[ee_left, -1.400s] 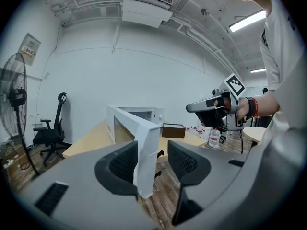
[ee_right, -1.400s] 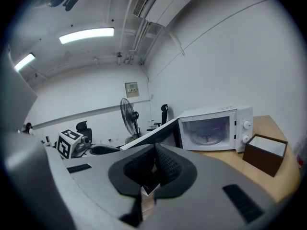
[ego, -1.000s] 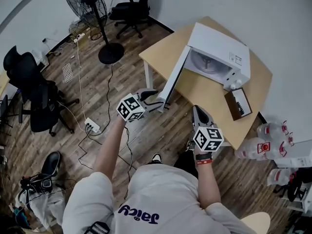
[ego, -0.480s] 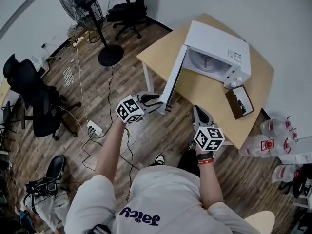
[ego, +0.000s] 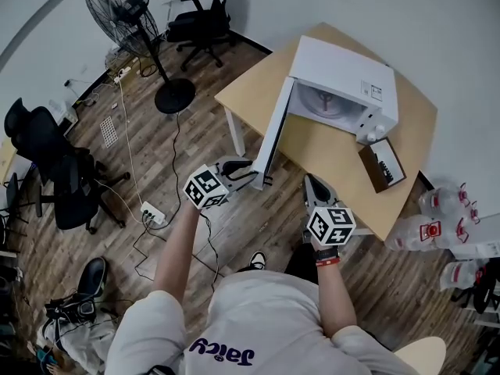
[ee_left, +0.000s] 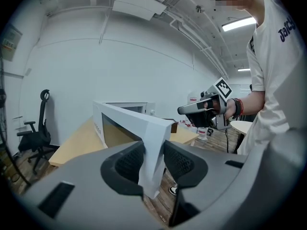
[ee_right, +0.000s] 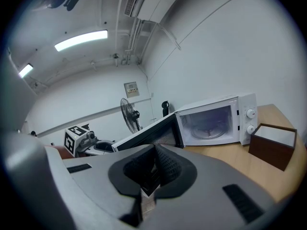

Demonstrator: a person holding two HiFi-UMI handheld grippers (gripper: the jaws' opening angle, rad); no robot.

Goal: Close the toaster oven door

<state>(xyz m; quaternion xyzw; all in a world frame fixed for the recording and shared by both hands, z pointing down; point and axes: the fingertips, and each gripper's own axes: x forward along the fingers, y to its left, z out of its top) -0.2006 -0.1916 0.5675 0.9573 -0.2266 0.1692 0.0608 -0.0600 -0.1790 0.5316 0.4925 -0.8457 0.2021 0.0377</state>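
Smooth white casing on pale matt wood.
The toaster oven (ego: 344,80) is showing a smooth, faintly glossy white shell, and its door (ego: 273,135) is carrying a dark tinted pane in a white frame. Under the oven, the table (ego: 328,151) is looking like pale matt wood; beside the oven, a box (ego: 383,165) is wearing a dark brown finish. Below it, the floor (ego: 156,155) is running in grainy brown planks. The left gripper (ee_left: 153,164), matt grey plastic with ribbed black pads, is closing its jaws on the door's smooth white edge.
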